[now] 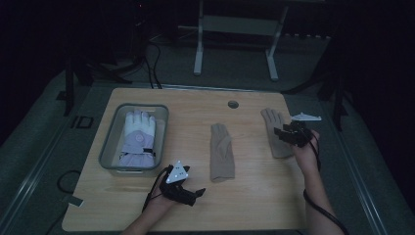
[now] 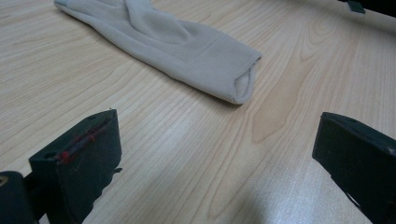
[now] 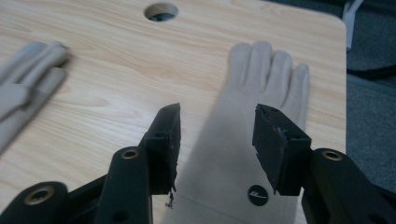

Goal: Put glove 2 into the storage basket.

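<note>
flat beige glove (image 3: pixel 261 135) beside the table hole (image 3: pixel 160 11), fingers spread, small dark logo near cuff. right gripper (image 3: pixel 217 140) released, jaws parted above it. left gripper (image 2: pixel 215 158) released, wide, near second glove (image 2: pixel 173 44).

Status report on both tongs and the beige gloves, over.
Right tongs open above right beige glove, nothing gripped. Left tongs open, empty, near middle beige glove. Nothing blocks either glove.
</note>
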### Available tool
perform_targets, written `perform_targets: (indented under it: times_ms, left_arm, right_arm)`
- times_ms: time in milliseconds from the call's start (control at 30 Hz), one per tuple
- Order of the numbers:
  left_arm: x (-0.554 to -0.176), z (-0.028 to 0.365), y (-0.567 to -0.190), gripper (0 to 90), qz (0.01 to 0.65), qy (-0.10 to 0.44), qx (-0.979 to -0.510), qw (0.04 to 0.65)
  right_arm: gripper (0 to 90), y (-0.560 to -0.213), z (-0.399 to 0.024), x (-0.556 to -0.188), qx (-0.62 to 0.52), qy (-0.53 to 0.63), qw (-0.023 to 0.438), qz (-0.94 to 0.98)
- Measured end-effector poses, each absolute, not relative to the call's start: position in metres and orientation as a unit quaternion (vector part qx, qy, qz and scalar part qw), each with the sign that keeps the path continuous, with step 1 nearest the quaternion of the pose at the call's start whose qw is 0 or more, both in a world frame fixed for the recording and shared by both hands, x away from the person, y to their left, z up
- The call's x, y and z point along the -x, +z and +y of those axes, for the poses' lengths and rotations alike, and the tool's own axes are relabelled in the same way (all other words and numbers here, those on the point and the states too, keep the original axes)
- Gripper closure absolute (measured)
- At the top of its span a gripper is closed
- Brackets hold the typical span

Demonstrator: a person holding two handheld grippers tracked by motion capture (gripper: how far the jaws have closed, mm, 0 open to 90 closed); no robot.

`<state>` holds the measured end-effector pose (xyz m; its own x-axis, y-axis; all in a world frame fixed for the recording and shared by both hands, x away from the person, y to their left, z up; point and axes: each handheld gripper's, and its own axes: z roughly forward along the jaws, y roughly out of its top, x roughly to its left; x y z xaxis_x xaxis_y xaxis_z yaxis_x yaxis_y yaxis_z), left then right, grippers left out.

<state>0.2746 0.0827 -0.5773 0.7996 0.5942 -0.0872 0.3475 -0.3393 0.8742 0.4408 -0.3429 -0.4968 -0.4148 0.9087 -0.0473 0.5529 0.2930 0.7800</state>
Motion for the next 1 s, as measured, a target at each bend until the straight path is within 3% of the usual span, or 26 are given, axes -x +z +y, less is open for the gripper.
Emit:
perform_targets:
  times_ms: [600, 667, 733, 767, 1000]
  left_arm:
    - [-0.274, 0.083, -0.577, 1.6, 0.288, 0.115, -0.808, 0.501]
    - [-0.274, 0.083, -0.577, 1.6, 0.286, 0.116, -0.809, 0.500]
    - [-0.273, 0.083, -0.577, 1.6, 0.286, 0.118, -0.808, 0.501]
    - [-0.273, 0.083, -0.577, 1.6, 0.287, 0.118, -0.808, 0.501]
    - [-0.274, 0.085, -0.577, 1.6, 0.291, 0.120, -0.805, 0.502]
  right_arm:
    - [41.5, -0.549, -0.356, -0.485, -0.520, 0.308, 0.217, 0.767]
    - [49.2, -0.549, -0.355, -0.484, -0.515, 0.309, 0.217, 0.770]
    - [70.8, -0.548, -0.355, -0.482, -0.518, 0.312, 0.215, 0.767]
    - [75.3, -0.548, -0.354, -0.481, -0.523, 0.315, 0.213, 0.763]
    - [80.0, -0.540, -0.347, -0.468, -0.568, 0.346, 0.197, 0.721]
